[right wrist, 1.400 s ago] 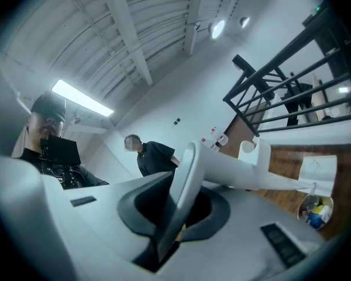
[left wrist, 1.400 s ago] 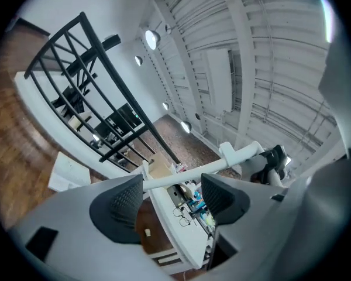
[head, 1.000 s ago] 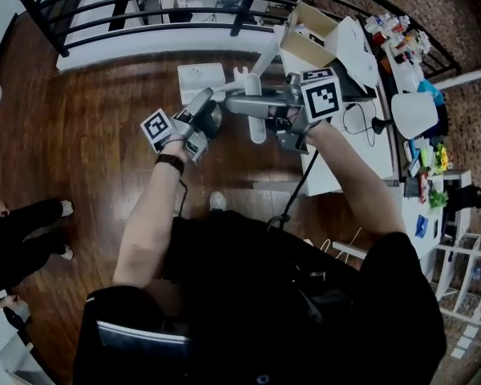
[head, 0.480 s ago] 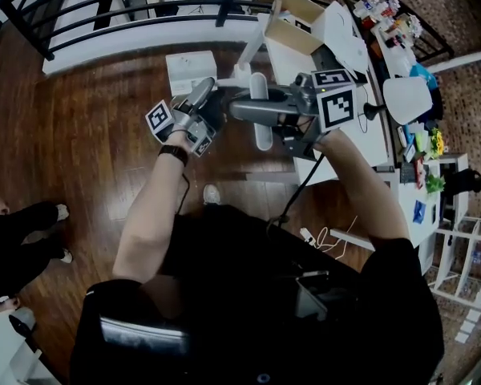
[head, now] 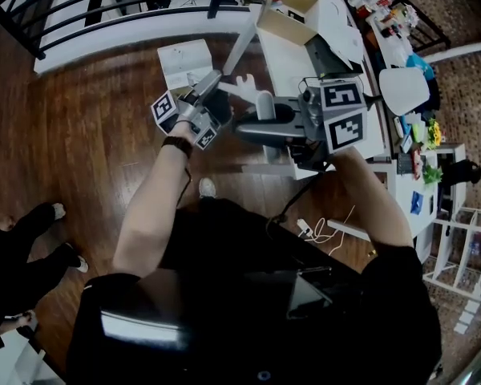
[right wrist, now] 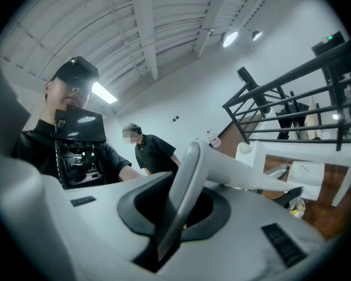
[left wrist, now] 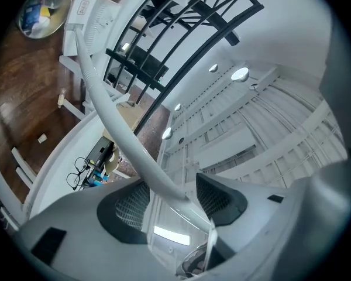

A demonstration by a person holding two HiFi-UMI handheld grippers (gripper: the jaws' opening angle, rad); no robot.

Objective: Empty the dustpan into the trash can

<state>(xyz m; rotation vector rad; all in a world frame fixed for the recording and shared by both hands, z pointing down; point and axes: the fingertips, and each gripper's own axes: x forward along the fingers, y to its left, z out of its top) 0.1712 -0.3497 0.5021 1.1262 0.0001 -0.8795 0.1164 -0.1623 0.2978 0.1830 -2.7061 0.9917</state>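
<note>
The trash can (left wrist: 42, 9) holds things too small to tell, and the dustpan handle (left wrist: 114, 127) ends hidden between the left fingers (left wrist: 130, 206).

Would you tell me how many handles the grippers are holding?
2: a long handle in the fingers of the left gripper, a flat handle in those of the right gripper.

Black short-sleeve top (head: 248, 279), black wristband (head: 176, 144). Left gripper (head: 211, 79), right gripper (head: 244, 131): grey shells, white marker cubes (head: 342, 112) with black squares, dark ribbed pads (left wrist: 128, 206). Black cable (head: 297, 191) off right.
</note>
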